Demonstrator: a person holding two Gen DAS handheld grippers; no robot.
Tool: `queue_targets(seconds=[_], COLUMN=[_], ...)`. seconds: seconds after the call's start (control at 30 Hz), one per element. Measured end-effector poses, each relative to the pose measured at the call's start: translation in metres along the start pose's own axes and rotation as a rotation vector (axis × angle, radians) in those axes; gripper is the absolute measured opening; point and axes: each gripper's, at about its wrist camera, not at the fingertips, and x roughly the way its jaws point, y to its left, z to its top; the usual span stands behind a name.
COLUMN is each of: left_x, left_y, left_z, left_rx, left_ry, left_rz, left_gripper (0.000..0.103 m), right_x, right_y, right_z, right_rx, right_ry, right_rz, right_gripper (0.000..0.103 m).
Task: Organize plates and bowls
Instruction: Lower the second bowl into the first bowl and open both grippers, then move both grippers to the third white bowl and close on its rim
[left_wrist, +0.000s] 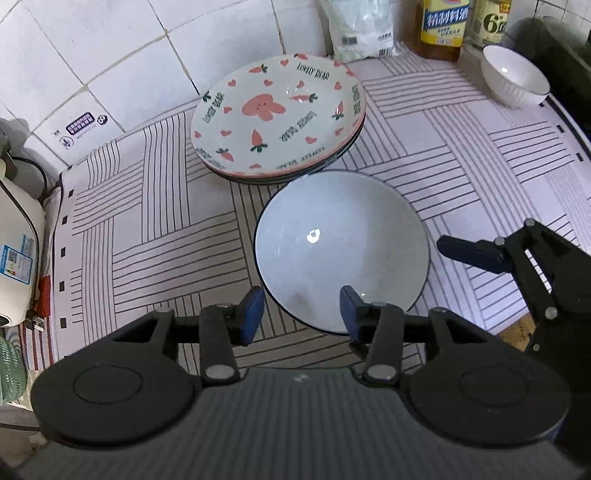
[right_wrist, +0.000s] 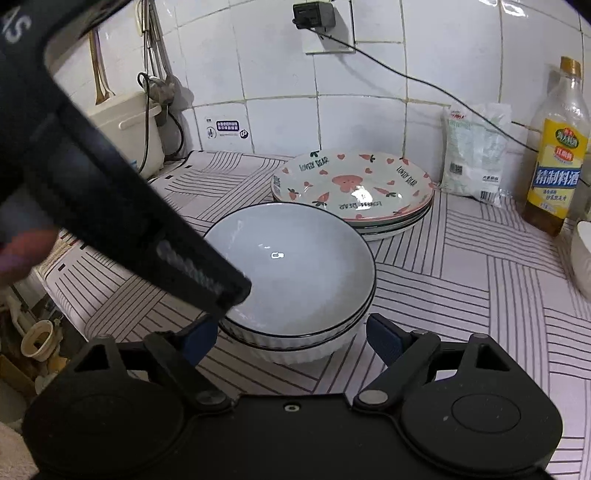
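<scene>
On striped countertop cloth (left_wrist: 155, 236), nested white blue-rimmed ceramic bowls (right_wrist: 295, 266), left gripper (left_wrist: 301, 312) fingers parted astride near rim, not touching, right gripper (right_wrist: 291, 339) fingers spread wide, carrot-print plate stack (left_wrist: 277, 118) behind.

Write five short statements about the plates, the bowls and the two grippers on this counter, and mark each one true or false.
1. The plates with the pink bear pattern sit in one stack. True.
2. The stacked bowls stand on top of those plates. False: they stand on the striped cloth in front of the plates.
3. The left gripper is shut on the bowl rim. False: its fingers stand apart on either side of the near rim, not pressing on it.
4. A small white bowl stands alone near the bottles. True.
5. The right gripper holds a plate. False: it is open and holds nothing.
</scene>
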Motion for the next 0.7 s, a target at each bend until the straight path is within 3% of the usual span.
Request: queue_targets(seconds=[0.23, 0.57, 0.7], left_x=[-0.033, -0.058, -0.058], left_y=[-0.007, -0.013, -0.015], left_z=[0.005, 0.019, 0.031], left_rx=[0.034, -0.002, -0.006], left_ry=[-0.038, -0.048, -0.029], left_rz=[-0.03, -0.097, -0.133], left_gripper=[0.057, 0.066, 0.066], right_x=[-0.034, -0.082, -0.089], right_y=[-0.008, -0.051, -0.079], right_z=[-0.003, -0.003, -0.001], right_rx=[-0.012, 0.076, 0.149], right_ry=[-0.062, -0.207, -0.196], right_rz=[-0.017, -0.163, -0.122], right_gripper=[0.09, 0.09, 0.09])
